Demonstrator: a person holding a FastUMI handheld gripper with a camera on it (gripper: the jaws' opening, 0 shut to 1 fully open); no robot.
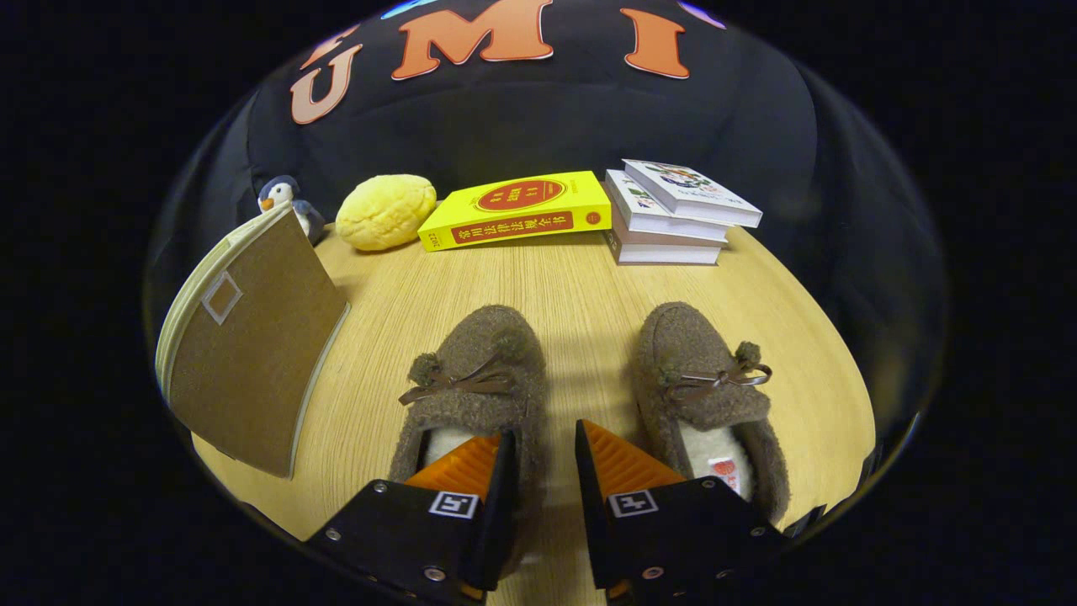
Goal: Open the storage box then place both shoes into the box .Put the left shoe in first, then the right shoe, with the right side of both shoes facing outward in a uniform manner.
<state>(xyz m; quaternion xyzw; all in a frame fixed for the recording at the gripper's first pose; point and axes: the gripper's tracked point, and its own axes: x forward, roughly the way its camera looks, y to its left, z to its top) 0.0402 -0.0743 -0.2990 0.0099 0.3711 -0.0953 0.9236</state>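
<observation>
Your gripper [543,450] fingers, set slightly apart, hide the heels of both fuzzy brown slippers [475,383]. The tan storage box lid [252,345] conceals the small plush penguin's [286,200] lower body.

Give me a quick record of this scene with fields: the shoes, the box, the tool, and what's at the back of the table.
left shoe: brown fuzzy slipper, its inner edge between the tool's fingers
right shoe: matching slipper, beside the tool
storage box: brown box, beside the left shoe, tilted
tool: fingers apart, astride the left shoe's inner side, not visibly pressing
table: light wood
back row: penguin toy, yellow plush, yellow book, stacked books
</observation>
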